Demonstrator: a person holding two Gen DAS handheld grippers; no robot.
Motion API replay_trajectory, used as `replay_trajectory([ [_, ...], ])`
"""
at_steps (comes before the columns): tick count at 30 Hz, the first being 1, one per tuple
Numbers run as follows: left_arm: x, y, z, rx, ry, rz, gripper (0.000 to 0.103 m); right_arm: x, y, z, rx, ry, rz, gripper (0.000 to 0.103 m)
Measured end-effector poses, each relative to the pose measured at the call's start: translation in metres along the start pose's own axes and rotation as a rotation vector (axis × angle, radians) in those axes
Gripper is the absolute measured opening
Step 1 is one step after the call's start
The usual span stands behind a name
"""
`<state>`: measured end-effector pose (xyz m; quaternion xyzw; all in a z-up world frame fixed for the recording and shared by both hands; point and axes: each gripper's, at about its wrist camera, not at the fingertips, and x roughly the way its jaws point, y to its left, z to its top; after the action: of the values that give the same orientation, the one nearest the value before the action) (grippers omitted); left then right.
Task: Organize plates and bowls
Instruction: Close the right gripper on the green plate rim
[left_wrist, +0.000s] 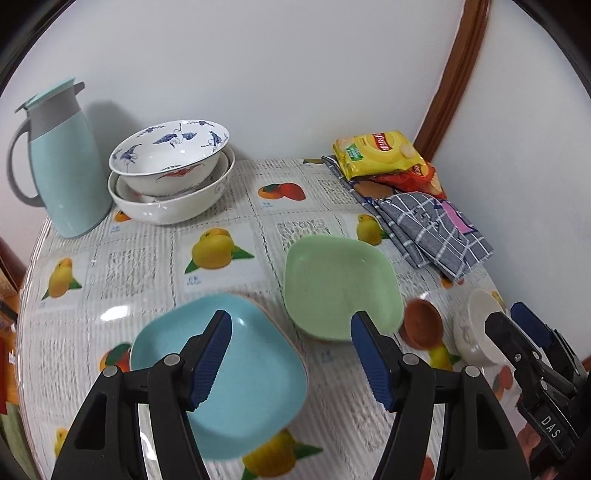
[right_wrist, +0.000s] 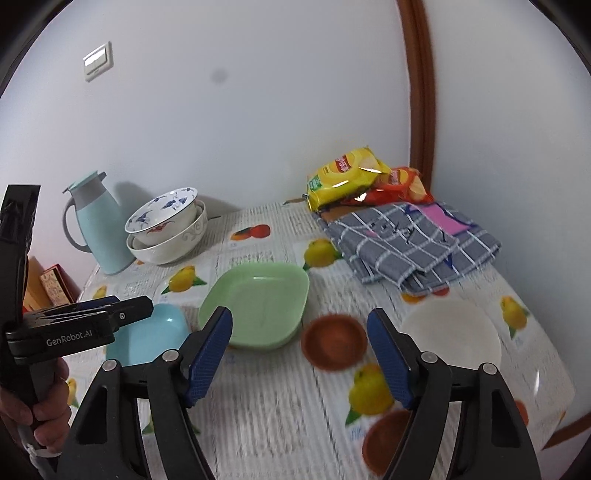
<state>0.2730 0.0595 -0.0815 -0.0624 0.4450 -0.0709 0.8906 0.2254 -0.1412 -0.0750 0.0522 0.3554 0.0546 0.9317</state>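
A square green plastic plate (right_wrist: 258, 302) sat mid-table. Left of it lay a square light-blue plate (right_wrist: 147, 332); right of it, a small round brown dish (right_wrist: 334, 341), then a white ceramic bowl (right_wrist: 452, 336). Behind it stood stacked white porcelain bowls (right_wrist: 168, 230).

Square pale-blue plate (left_wrist: 236, 373) upright at table's near left, square pale-green plate (left_wrist: 338, 286) just beside it, small round brown dish (right_wrist: 334, 341) and white bowl (right_wrist: 452, 338) further right, three nested white patterned bowls (left_wrist: 171, 173) far left
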Motion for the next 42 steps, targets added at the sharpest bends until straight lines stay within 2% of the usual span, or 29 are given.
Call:
replay_trajectory([
  [5,0.03,-0.003,0.011,0.025,0.044,0.027,0.064,0.033,-0.001,0.013,0.003,0.028,-0.011,0.069],
  [8,0.048,-0.005,0.014,0.04,0.067,0.04,0.064,0.056,0.0,0.015,-0.004,0.065,-0.019,0.061],
  [20,0.101,-0.004,0.025,0.017,0.129,0.037,0.064,0.118,-0.002,0.014,0.036,0.136,-0.007,0.059],
  [25,0.116,-0.006,0.025,0.041,0.137,0.029,0.064,0.143,-0.009,0.012,0.064,0.169,-0.009,0.056],
  [27,0.125,-0.004,0.023,0.032,0.151,0.018,0.061,0.151,-0.012,0.009,0.064,0.183,-0.024,0.056],
  [29,0.132,-0.001,0.021,0.021,0.158,0.011,0.05,0.158,-0.013,0.006,0.065,0.194,-0.025,0.056],
  [31,0.139,0.001,0.019,0.016,0.175,0.01,0.046,0.165,-0.014,0.001,0.058,0.219,-0.024,0.054],
  [34,0.141,-0.004,0.018,0.038,0.155,0.022,0.046,0.169,-0.014,0.001,0.052,0.226,-0.053,0.053],
  [36,0.142,-0.008,0.017,0.048,0.157,0.018,0.044,0.17,-0.015,0.001,0.054,0.23,-0.041,0.053],
  [39,0.145,-0.015,0.013,0.072,0.167,0.005,0.036,0.173,-0.014,0.0,0.047,0.227,-0.055,0.052],
  [42,0.143,-0.021,0.011,0.094,0.159,0.022,0.028,0.176,-0.01,0.0,0.023,0.225,-0.079,0.043],
])
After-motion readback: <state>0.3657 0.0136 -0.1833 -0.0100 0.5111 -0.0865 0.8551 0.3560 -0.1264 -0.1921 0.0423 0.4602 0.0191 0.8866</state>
